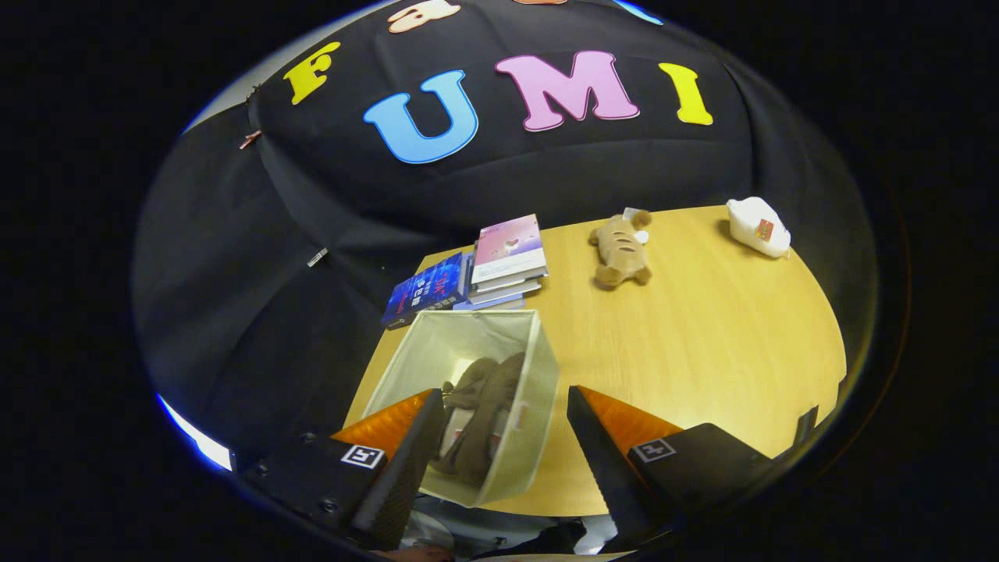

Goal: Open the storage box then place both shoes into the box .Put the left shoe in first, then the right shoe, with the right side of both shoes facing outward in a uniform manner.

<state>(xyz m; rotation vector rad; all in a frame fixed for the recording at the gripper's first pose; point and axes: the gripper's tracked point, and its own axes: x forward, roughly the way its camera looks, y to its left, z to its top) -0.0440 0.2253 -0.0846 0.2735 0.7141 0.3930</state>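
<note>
Black cloth hangs behind a light wooden table (702, 343), and I'm looking down on it from above the near edge. My gripper (503, 445) is spread wide and holds nothing; the open storage box (538, 390) sits between its 2 fingers, brown shoes (480, 406) already lying inside. I can't tell which side faces outward, so a wrong orientation could go unnoticed. The left finger (406, 460) overlaps the box's near corner; dropping straight down risks clipping that thin wall and sliding the box toward the stack of books (503, 257).
</note>
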